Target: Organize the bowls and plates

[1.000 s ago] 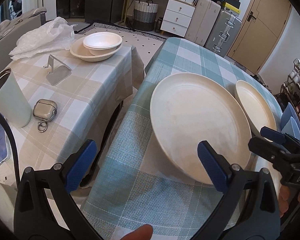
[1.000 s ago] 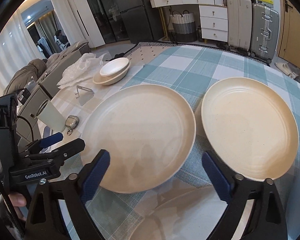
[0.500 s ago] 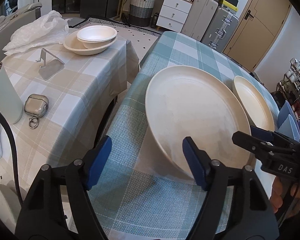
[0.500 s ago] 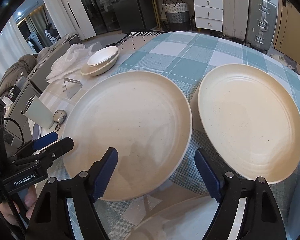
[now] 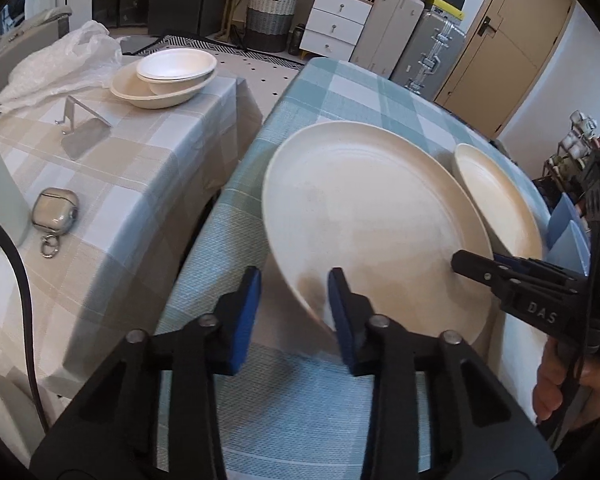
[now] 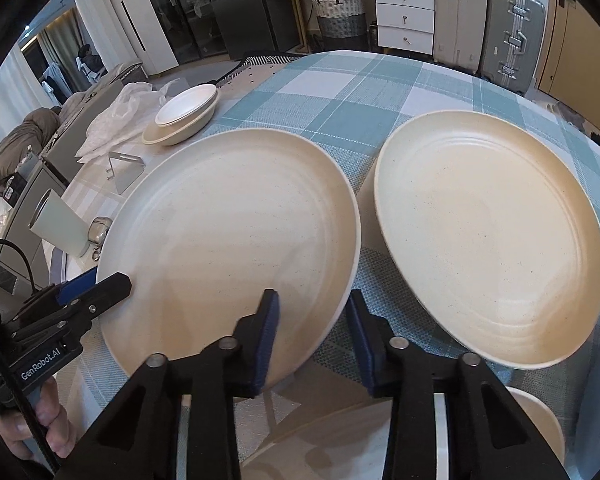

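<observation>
Both of your tongs are at the same big cream plate (image 5: 372,224), one on each side of its near rim. Your left gripper (image 5: 294,304) straddles the near left edge: one blue pad lies over the plate's face, the other sits outside and below the rim, and the jaws are closing. There is a visible gap between the outer pad and the plate, so you cannot call it clamped. Your right gripper (image 6: 312,332) straddles the near right edge in the same way, one pad over the plate, the other over the cloth outside the rim. Its jaws are closing too, and whether the pads press the rim cannot be told.

The plate looks tilted, its left edge raised off the blue checked tablecloth (image 6: 340,92). A second plate (image 6: 488,240) lies just right of it, rims close but apart. Part of a third plate (image 6: 340,440) shows nearest you, under the right tongs.

To the left, on a side table with a beige checked cloth (image 5: 140,184), stand two nested bowls (image 5: 168,76) at the far end, beside a crumpled plastic bag (image 5: 60,64). Nearer on that cloth are a metal stand (image 5: 82,132) and an earbud case (image 5: 54,216) with a ring. A pale cup (image 6: 60,228) stands at its left edge.
</observation>
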The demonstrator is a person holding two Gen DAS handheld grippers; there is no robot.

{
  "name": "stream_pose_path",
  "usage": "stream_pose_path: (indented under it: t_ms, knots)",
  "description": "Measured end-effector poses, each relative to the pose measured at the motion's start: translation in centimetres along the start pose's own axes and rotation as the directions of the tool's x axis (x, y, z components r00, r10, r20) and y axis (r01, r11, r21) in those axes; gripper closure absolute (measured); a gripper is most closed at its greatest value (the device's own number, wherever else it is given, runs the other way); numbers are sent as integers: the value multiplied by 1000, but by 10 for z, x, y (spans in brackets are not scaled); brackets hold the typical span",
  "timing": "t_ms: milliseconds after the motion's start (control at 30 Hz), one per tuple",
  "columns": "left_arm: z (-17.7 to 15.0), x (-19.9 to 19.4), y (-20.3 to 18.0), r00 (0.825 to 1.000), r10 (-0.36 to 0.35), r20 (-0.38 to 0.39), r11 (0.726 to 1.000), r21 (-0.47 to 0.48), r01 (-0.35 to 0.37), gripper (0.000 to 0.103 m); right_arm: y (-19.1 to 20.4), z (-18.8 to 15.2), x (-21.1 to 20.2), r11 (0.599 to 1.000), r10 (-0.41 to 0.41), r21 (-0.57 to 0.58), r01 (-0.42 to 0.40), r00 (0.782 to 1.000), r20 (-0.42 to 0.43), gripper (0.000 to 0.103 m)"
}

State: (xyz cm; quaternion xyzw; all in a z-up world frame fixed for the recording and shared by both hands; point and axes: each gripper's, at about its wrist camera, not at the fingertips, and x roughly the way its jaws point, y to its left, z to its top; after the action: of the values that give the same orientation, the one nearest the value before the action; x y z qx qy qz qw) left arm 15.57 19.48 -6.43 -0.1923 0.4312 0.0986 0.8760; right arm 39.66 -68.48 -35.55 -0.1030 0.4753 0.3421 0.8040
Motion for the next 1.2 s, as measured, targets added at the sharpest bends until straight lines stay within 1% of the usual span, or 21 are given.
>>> stream_pose_path:
  t_ms: [100,233,700,900,1200]
  knots:
    - [-2,1,-7,1000,19,10,999,33,-19,81,2,0,-1,1000,-24,-13,24,1000,16,75]
    - [-4,1,-9,1000,28,13,999,39,-29,81,6,0,-2,999,-41,-27,41,999,24,76]
    - [-6,-2,-13,998,58,24,996,69,-59,82,8,-5,-7,998,-50,-41,51,998,38,76]
    - [-5,-12,-14,997,57,46,996,71,-60,82,12,-4,-14,998,-49,-44,52,997,57,76]
    - [-2,-40,-20,995,41,91,995,88,-49,82,15,-6,-39,998,-45,-32,48,994,101,76]
